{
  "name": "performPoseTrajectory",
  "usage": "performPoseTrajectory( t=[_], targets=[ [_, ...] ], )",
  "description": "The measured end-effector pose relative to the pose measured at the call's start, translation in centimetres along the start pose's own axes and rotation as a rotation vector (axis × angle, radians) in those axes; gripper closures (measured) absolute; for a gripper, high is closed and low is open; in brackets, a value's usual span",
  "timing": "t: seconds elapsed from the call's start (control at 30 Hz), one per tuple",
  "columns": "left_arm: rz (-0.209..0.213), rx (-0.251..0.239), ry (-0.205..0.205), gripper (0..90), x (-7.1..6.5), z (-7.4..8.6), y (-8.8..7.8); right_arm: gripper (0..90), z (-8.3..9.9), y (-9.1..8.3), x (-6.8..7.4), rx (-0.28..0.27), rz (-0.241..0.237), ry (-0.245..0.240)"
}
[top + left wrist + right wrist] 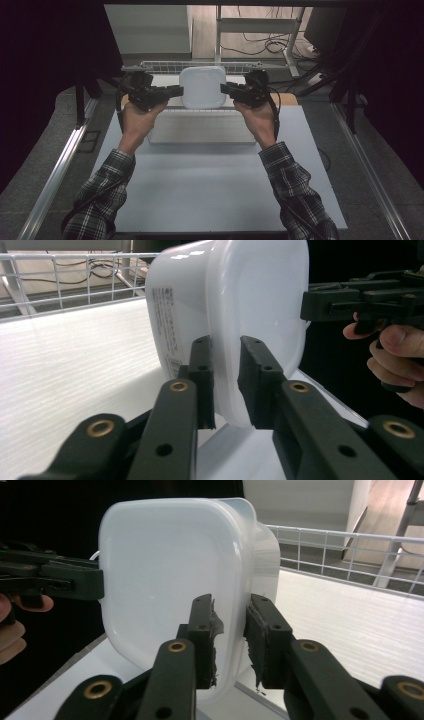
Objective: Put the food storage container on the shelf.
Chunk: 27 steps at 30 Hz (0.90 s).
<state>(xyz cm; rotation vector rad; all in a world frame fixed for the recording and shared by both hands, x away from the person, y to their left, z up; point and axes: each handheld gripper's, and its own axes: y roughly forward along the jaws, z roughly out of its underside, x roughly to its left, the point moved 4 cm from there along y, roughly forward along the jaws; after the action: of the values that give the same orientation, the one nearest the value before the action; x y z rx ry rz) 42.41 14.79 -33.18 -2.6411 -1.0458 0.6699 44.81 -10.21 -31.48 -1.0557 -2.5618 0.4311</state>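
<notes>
A white plastic container (202, 86) with a lid is held up over the far middle of the table, its lid facing me. My left gripper (177, 91) is shut on the lid's left rim and my right gripper (225, 89) on its right rim. In the left gripper view the two jaws pinch the rim of the container (240, 300), with the other gripper (310, 305) clamped on the far side. In the right gripper view the container (165, 565) sits upright between the jaws, and the opposite gripper (97, 582) grips the far edge.
A white ribbed board (200, 127) lies under the container on the grey table (215, 190). A white wire rack (150, 65) runs along the back edge. Cables and a metal frame (260, 30) stand on the floor beyond. Dark curtains hang on both sides.
</notes>
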Motion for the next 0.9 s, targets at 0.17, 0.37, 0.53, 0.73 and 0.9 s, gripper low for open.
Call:
performPoseTrajectory(
  t=[0.17,0.37,0.53,0.73,0.9],
  targets=[
    [-0.009,-0.006,-0.020,68.2,0.7,-0.4,0.5,67.9,-0.3,0.8,-0.1,0.010,0.001,0.010],
    [-0.036,-0.005,-0.017,66.9,1.1,-0.8,0.8,66.0,-0.5,1.4,-0.2,0.018,0.003,0.011],
    [-0.055,0.016,-0.010,63.5,1.3,-1.0,1.4,61.9,-0.8,1.9,-0.3,0.022,0.013,0.007],
    [-0.068,0.039,0.001,56.6,1.5,-1.1,2.2,55.9,-0.9,2.6,-0.4,0.023,0.031,0.006],
    [-0.063,0.046,-0.024,52.0,1.8,-1.3,2.7,51.5,-1.0,3.0,-0.9,0.029,0.063,-0.005]
  ],
)
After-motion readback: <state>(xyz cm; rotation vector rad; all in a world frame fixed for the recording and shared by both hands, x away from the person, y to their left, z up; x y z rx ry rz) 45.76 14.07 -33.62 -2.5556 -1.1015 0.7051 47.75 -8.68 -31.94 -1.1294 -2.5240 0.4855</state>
